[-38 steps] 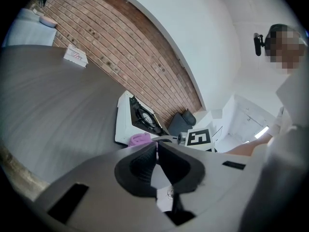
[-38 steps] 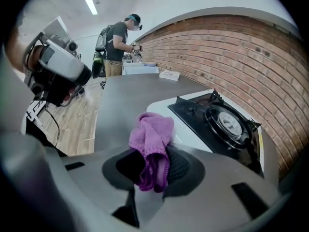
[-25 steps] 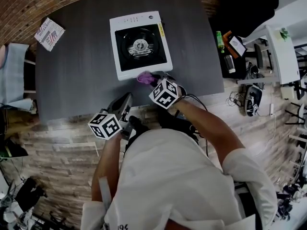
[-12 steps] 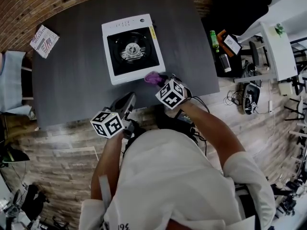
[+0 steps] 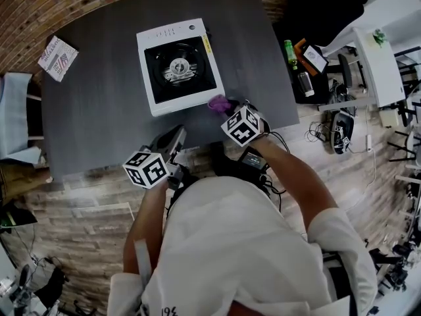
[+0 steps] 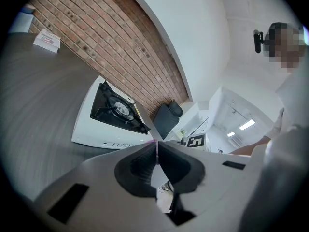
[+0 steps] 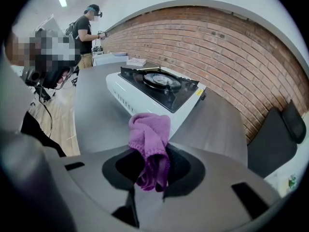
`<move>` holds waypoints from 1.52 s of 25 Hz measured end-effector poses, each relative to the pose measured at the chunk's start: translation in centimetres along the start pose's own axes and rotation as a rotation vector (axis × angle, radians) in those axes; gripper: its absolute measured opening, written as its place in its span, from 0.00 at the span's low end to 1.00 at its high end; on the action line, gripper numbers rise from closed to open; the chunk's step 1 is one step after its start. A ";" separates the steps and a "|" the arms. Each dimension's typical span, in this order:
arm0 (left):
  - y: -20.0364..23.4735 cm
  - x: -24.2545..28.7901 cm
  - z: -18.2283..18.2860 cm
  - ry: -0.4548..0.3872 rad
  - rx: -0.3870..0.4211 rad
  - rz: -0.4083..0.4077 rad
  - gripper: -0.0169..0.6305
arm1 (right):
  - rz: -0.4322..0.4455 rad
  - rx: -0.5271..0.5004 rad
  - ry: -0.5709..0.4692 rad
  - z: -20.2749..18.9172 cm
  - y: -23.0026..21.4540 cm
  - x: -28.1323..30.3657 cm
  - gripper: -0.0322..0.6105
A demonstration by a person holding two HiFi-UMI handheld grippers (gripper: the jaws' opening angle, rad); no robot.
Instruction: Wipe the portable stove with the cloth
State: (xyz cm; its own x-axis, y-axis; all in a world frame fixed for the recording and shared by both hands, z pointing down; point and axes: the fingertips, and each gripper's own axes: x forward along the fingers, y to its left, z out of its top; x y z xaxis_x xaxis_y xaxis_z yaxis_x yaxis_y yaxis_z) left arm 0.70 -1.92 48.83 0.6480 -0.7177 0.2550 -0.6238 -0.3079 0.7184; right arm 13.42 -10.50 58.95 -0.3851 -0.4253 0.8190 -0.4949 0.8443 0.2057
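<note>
The right gripper (image 7: 150, 164) jaws clamp the crumpled purple cloth (image 7: 149, 129) beside the white portable stove (image 5: 164, 33); the left gripper (image 6: 157, 154) jaws are clenched on nothing; wiping apparently pending.

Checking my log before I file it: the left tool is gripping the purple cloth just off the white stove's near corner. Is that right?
Not quite. It is the right tool that grips the purple cloth, as the right gripper view shows. The left tool is shut on nothing. The rest holds: the cloth sits just off the near corner of the white stove.
</note>
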 end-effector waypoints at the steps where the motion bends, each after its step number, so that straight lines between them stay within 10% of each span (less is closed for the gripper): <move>1: 0.0 -0.2 0.0 0.002 0.000 -0.002 0.05 | -0.009 0.006 0.006 -0.2 -0.2 -0.1 0.23; 23: 2.4 -5.8 0.6 0.019 0.037 -0.044 0.05 | -0.253 0.065 -0.028 2.3 -4.7 -6.0 0.23; 38: 3.3 -2.8 4.1 -0.055 0.029 0.051 0.05 | -0.153 -0.111 -0.182 14.5 -8.7 -2.0 0.23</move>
State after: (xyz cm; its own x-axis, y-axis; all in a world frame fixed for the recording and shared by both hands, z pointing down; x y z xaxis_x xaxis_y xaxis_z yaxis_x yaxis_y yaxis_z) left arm -5.01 -3.48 47.83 0.5906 -0.7659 0.2543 -0.6683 -0.2876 0.6861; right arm 7.21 -21.77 47.73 -0.4513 -0.5939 0.6660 -0.4737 0.7920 0.3852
